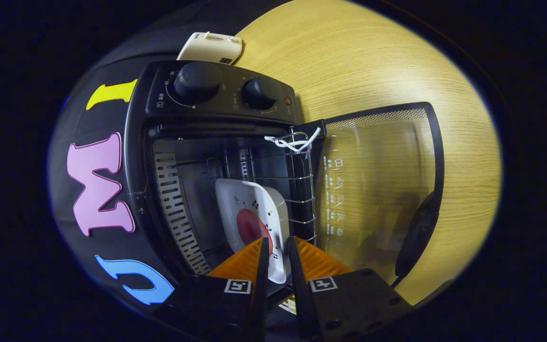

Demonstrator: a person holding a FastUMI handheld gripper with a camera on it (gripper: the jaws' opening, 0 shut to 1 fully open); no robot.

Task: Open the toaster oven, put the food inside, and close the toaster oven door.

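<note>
The black toaster oven (216, 95) stands open, its glass door (378, 190) swung fully out over the wooden table (349, 61). Inside, on the wire rack (302, 190), rests a white square plate (240, 199) carrying a round red piece of food (250, 227). My gripper (279, 247) reaches into the oven's mouth. The plate's near rim runs between the two fingers, which stand close together and pinch it. The door's dark handle (416, 232) lies beside the fingers, on the side away from the oven.
Two round knobs (197, 80) sit on the oven's control panel. A white cord (292, 141) is tied on the rack's front corner by the door hinge. A cream-coloured appliance (212, 47) lies on the table behind the oven.
</note>
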